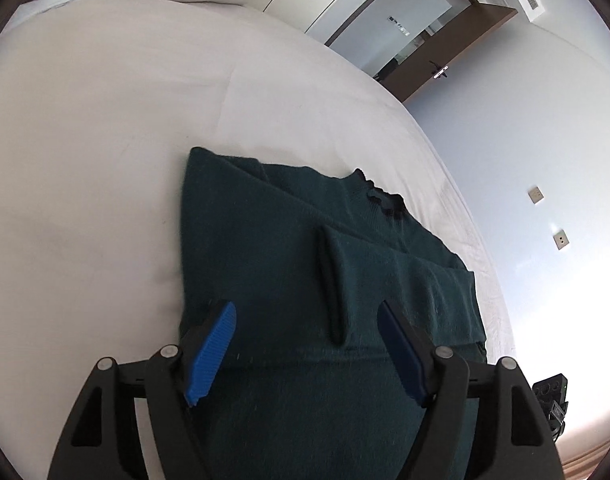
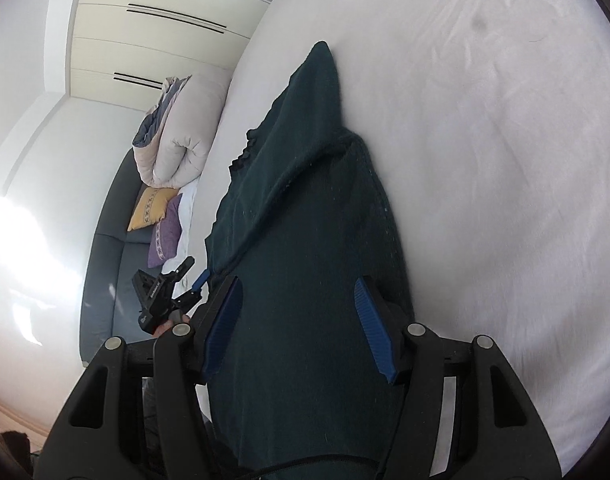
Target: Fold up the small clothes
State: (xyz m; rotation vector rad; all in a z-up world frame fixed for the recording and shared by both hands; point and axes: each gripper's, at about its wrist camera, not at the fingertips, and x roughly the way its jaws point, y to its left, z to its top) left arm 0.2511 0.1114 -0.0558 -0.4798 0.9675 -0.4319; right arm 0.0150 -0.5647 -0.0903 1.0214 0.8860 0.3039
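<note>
Dark-green knit sweater (image 1: 265,240) lies partly folded on white bed sheet (image 1: 85,140), near the bed's edge by the pale wall w/ two sockets (image 1: 561,240); a sleeve w/ ribbed cuff (image 1: 331,284) is laid across its body, dark frilled collar (image 1: 381,196) toward the far end. Left gripper (image 1: 307,352) hovers over the sweater, blue pads wide apart, nothing pinched btwn them; its lower frame is cut off by the picture edge. Right gripper (image 2: 301,328) has jaws about half apart w/ green knit filling the gap and running under the frame, but can't tell if the pads press the cloth. From right wrist view the sweater's near end is hidden below the gripper, and the other gripper shows only in part at left. Folded beige duvet (image 2: 177,136) sits at the bed's far end, yellow and purple cushions (image 2: 157,216) beside it.
</note>
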